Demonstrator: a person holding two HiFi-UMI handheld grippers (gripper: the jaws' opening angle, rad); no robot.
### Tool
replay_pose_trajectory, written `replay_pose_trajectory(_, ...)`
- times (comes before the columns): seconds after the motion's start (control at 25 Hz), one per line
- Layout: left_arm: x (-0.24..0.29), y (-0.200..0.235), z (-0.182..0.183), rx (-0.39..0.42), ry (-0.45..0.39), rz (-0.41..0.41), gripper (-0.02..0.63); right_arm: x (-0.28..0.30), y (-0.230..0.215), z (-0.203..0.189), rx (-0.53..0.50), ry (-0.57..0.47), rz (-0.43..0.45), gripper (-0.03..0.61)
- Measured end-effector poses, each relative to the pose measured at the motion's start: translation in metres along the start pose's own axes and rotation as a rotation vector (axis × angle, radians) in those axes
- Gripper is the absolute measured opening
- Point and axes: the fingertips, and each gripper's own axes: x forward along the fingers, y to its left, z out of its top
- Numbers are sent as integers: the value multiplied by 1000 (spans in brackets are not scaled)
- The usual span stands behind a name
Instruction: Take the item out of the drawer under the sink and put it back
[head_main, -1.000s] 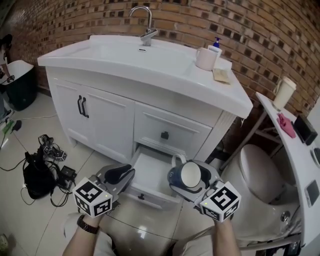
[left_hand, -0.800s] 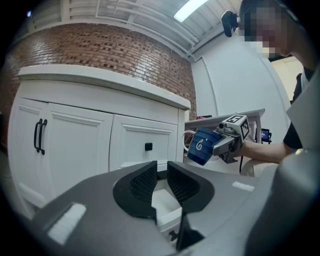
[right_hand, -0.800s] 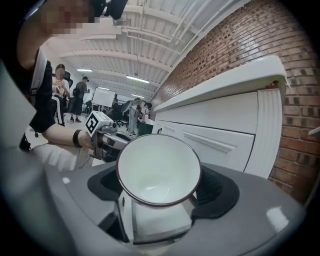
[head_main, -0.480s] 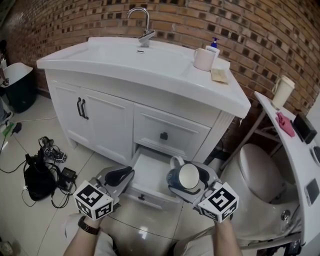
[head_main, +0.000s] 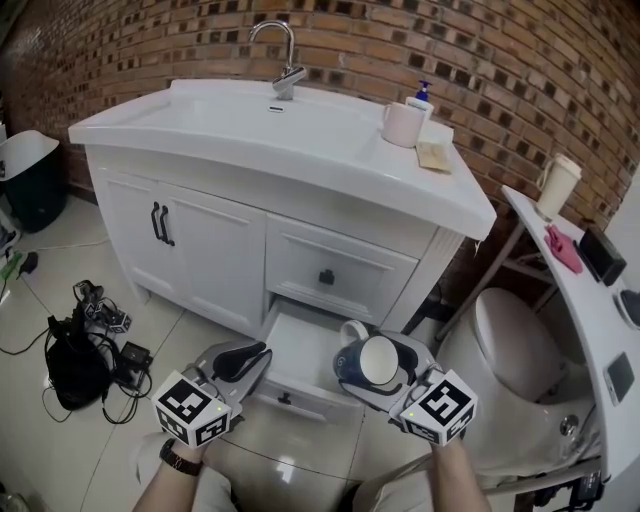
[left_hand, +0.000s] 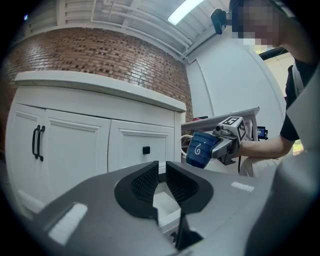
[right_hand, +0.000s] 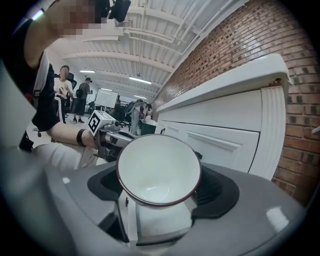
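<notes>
Now that the left gripper (head_main: 244, 359) has shut empty, the right gripper (head_main: 372, 366) clamps the mug (head_main: 381, 353) over the open drawer (head_main: 297, 343) for returning

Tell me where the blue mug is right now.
The blue mug is lower centre-right in the head view, held on its side in the right tongs, next to the open bottom drawer under the sink.

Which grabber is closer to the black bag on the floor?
Left. The left gripper is right of the black bag, at the open white drawer's left side. The right gripper, holding a blue ceramic mug, is farther away, at the drawer's right side.
</notes>
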Motion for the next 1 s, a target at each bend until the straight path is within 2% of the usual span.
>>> replay_pose_trajectory(0.24,3,-4,18,-42,-64,-8,63,-1,-4,6,-3,-2,-27,407)
replay_pose_trajectory(0.56,-6,-1,25,-41,-62,12,63,16,-8,-3,10,22,-12,407)
replay_pose_trajectory(0.76,-8,2,20,-41,-54,16,63,31,-10,-3,28,2,-2,407)
replay_pose_trajectory(1.0,-3,-1,11,-80,-58,-29,63,65,-18,-18,82,22,28,408)
